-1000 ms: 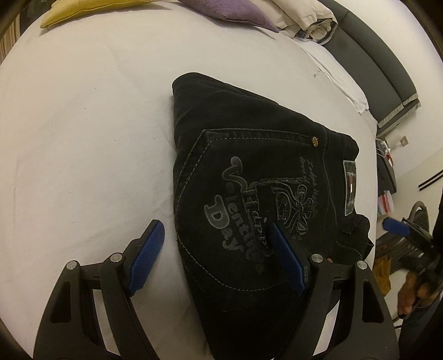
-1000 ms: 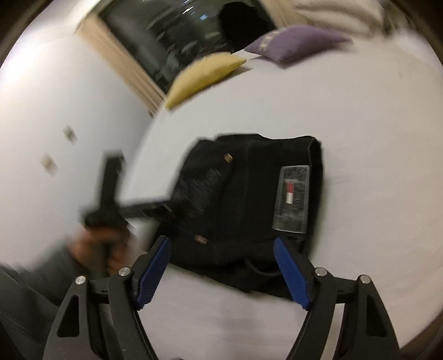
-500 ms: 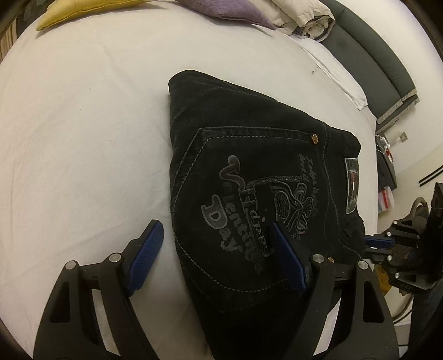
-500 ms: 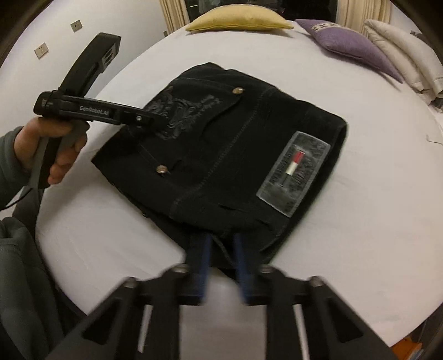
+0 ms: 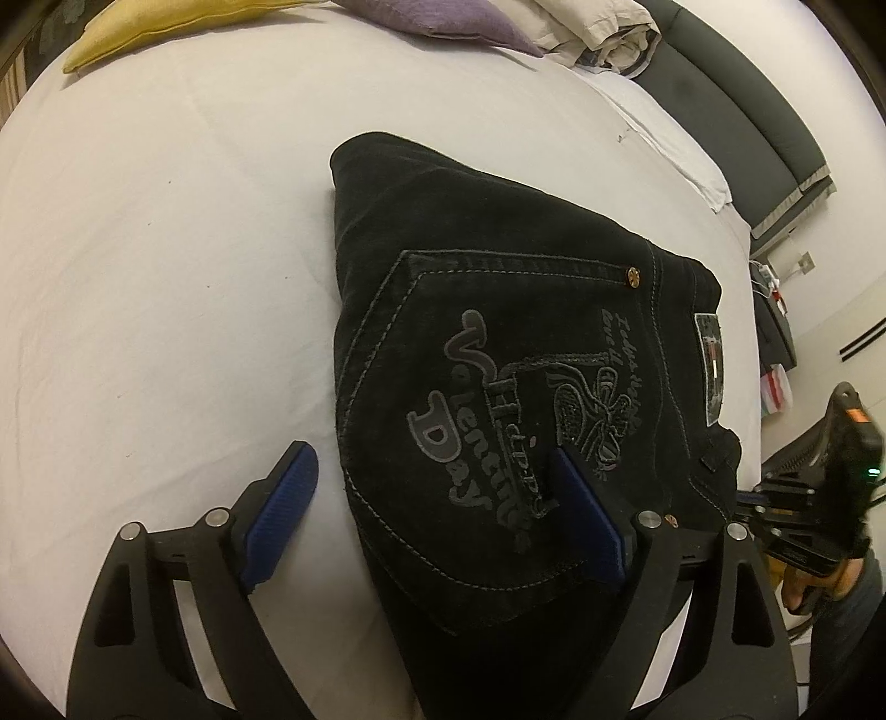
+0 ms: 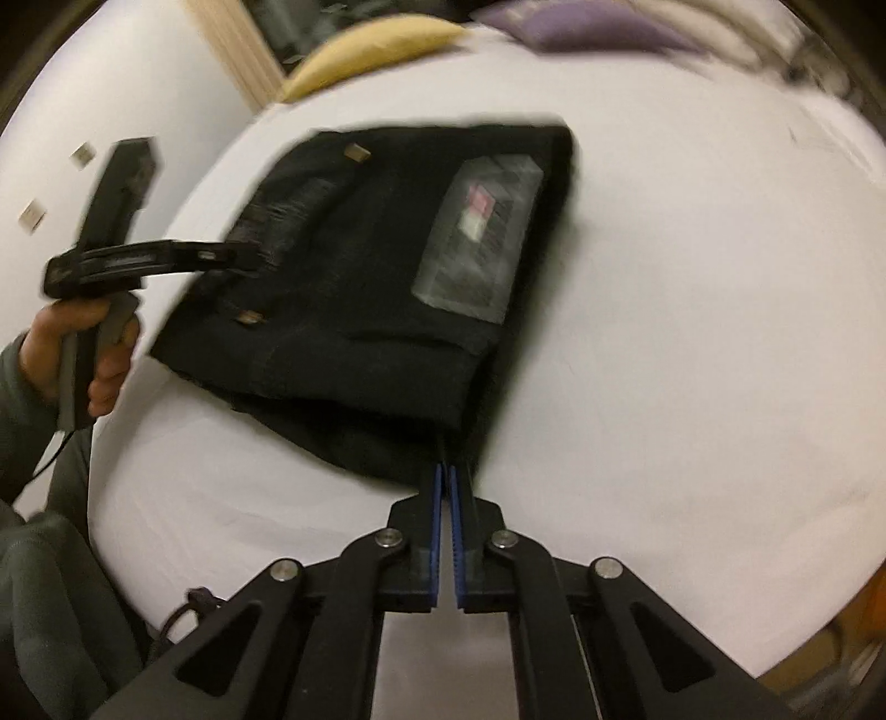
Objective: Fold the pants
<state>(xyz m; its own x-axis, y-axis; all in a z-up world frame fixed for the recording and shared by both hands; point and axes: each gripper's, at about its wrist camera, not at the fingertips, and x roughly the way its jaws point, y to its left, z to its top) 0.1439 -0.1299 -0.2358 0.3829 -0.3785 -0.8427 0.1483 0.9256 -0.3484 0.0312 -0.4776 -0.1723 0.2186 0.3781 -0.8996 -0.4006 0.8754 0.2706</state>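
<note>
Black folded pants (image 5: 498,277) with a printed back pocket lie on the white bed sheet (image 5: 166,277). My left gripper (image 5: 429,451) hovers over their near left edge. Its jaws are opening wide, one finger above the pocket, the other above the sheet, and the pads press on nothing. In the right wrist view the pants (image 6: 360,277) show a grey label. My right gripper (image 6: 446,468) is shut, its tips at the pants' near edge. Blur hides whether any cloth is pinched. A hand holds the left gripper (image 6: 243,260) over the pants' left side.
A yellow pillow (image 5: 144,27) and a purple pillow (image 5: 437,22) lie at the bed's far end beside bundled white bedding (image 5: 598,27). A dark grey headboard (image 5: 736,99) runs along the far right. The bed's edge curves close on the right.
My right gripper has closed from wide open and dropped to the pants' near edge. The left jaws have spread slightly wider; the left hand has stayed in place.
</note>
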